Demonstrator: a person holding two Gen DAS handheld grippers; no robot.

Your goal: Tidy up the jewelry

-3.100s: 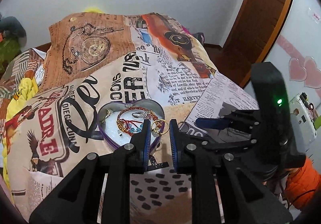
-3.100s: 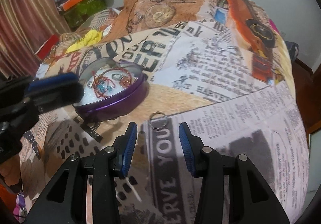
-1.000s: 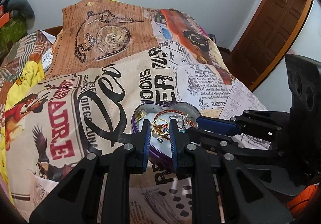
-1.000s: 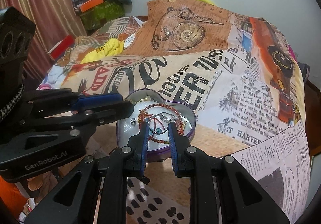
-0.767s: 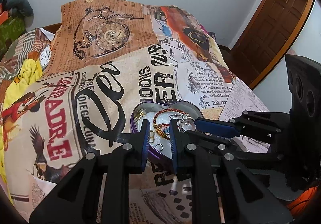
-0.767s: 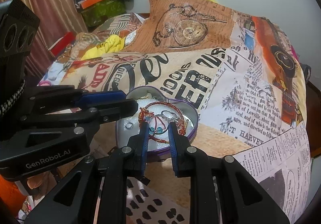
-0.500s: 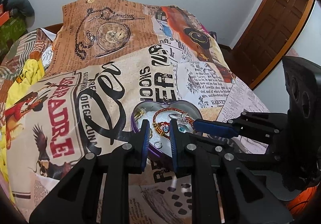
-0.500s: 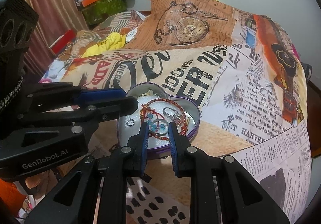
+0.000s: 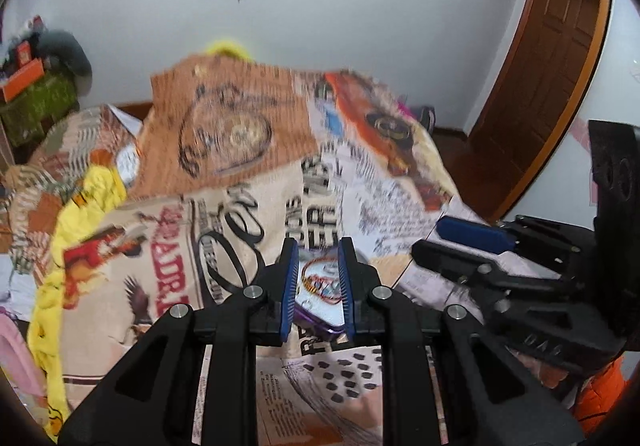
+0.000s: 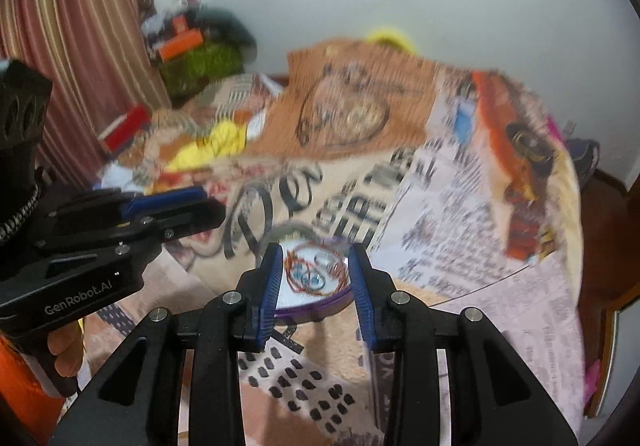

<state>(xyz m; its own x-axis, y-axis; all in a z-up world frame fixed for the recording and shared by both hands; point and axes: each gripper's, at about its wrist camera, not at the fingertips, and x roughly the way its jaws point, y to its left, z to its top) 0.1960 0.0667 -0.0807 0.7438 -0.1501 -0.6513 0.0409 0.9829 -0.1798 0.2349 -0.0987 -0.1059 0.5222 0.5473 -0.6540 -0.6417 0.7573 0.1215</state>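
Note:
A purple heart-shaped tin (image 9: 316,320) with a white lining lies on the printed bedspread and holds several pieces of jewelry (image 10: 310,274), among them a red-gold bracelet and rings. It also shows in the right wrist view (image 10: 320,310). My left gripper (image 9: 318,286) is raised above and before the tin, jaws a small way apart, with nothing between them. My right gripper (image 10: 316,286) is also raised before the tin, jaws open wider and empty. Both views are blurred by motion.
The bedspread (image 9: 224,150) covers the whole bed. A yellow cloth (image 9: 80,198) lies at its left edge. A wooden door (image 9: 552,58) stands at the right. Boxes and a green bundle (image 10: 196,58) sit by the curtain (image 10: 80,46) at the far left.
Both grippers have lifted and pulled back from the tin, which now looks smaller. My right gripper has opened; the ring it carried lies in the tin. The left jaws look unchanged.

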